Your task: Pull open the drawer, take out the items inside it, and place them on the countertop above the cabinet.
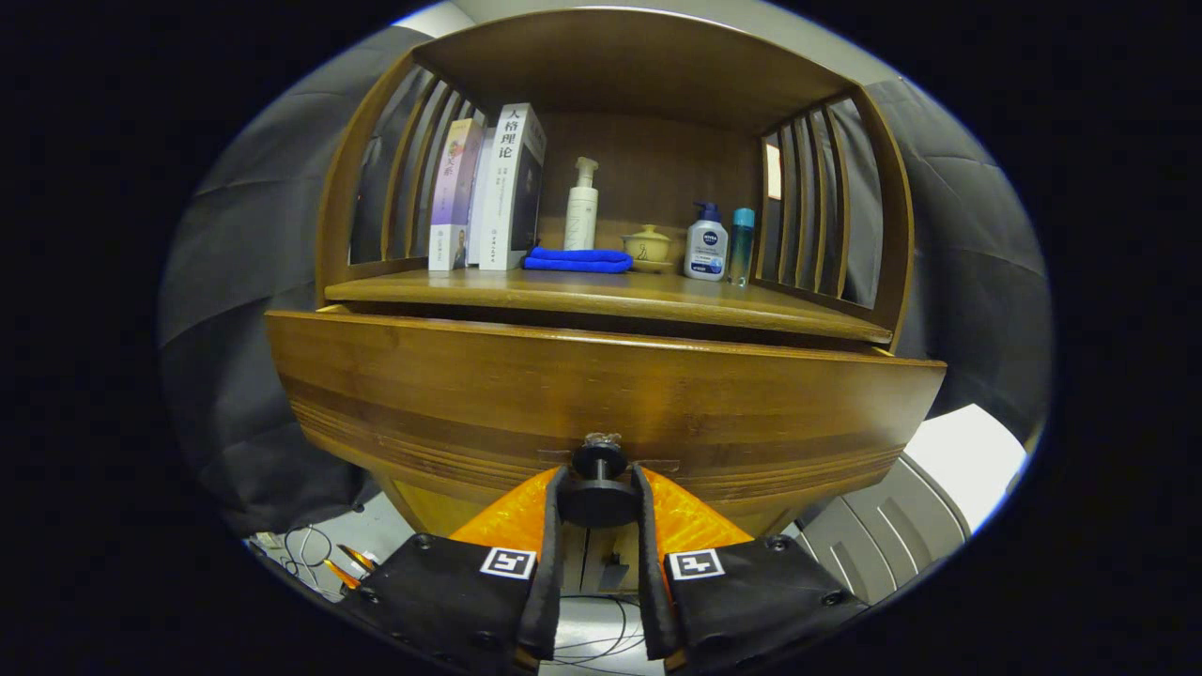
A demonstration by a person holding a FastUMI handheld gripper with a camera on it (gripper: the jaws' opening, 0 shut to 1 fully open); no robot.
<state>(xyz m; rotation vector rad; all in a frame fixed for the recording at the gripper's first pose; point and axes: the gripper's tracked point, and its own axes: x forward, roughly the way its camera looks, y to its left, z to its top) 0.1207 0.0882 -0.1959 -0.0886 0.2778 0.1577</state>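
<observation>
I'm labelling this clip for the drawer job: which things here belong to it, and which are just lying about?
Part of the job:
- claw, fingers closed on the drawer knob
- drawer front, pulled out a little
- countertop

Just lying about on the countertop:
- books
- pump bottle
- blue cloth
- lidded cup
- lotion bottle
- teal bottle

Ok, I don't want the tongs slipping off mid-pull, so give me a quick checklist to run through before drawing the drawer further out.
1. Tongs closed on the drawer knob, a finger on each side: ok.
2. Knob centred between the fingers: ok.
3. Drawer front already out from under the countertop: ok, a dark gap shows above it.
4. Items inside the drawer visible: cannot tell, the front hides the interior.
5. Room on the countertop: ok, the front strip is bare ahead of the books, blue cloth, teacup and bottles.
</observation>
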